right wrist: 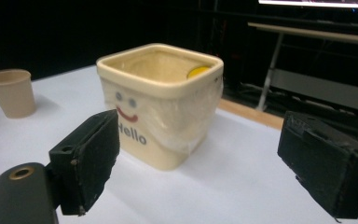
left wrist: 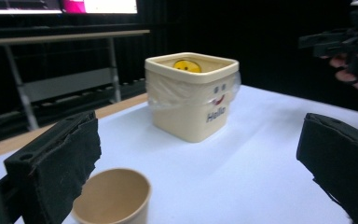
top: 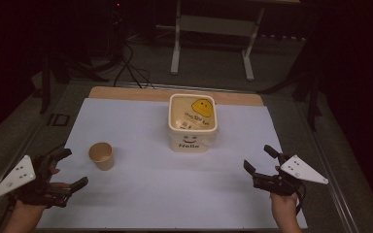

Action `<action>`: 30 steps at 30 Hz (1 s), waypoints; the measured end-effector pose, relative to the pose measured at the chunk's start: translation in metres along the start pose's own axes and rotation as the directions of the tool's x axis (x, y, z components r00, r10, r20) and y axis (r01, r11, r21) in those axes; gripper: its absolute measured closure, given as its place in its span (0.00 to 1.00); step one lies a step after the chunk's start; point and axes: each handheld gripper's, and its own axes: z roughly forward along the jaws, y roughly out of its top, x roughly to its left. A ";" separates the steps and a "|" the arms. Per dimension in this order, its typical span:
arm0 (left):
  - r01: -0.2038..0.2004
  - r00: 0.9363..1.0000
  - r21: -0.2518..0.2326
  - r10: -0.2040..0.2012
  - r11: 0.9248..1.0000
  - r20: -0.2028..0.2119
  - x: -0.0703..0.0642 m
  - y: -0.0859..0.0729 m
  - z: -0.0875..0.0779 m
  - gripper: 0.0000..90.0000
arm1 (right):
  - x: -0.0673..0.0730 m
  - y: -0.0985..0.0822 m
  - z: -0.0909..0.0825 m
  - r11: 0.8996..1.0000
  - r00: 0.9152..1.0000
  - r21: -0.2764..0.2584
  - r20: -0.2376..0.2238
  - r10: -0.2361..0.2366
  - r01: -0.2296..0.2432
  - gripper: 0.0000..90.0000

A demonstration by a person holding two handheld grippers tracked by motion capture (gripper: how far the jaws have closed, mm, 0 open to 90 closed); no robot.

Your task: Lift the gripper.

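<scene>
We see a cream square plastic tub (top: 193,121) printed with a smiley face and the word "Hello" standing toward the far middle of the white-covered tabletop (top: 150,194). A clear film clings around its upper walls, and a yellow smiley shows inside it. A small brown paper cup (top: 101,155) stands upright, well apart from the tub, toward the left. Our left gripper (top: 69,170) hovers near the cup with its fingers spread wide and empty. Our right gripper (top: 260,159) sits at the right side, fingers likewise released, pointing toward the tub.
</scene>
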 end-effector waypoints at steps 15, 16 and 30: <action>0.022 0.994 0.085 -0.031 0.996 0.101 0.006 0.024 -0.008 0.01 | 0.000 -0.004 -0.011 0.999 0.999 0.004 -0.027 0.038 -0.037 0.14; 0.021 0.994 0.093 -0.031 0.995 0.107 0.007 0.026 -0.007 0.01 | 0.000 -0.004 -0.011 0.999 0.999 0.004 -0.027 0.038 -0.037 0.14; -0.065 0.984 0.222 0.027 0.973 0.174 0.022 0.069 0.011 0.01 | 0.002 -0.004 -0.009 0.999 0.997 0.015 -0.055 0.045 -0.045 0.14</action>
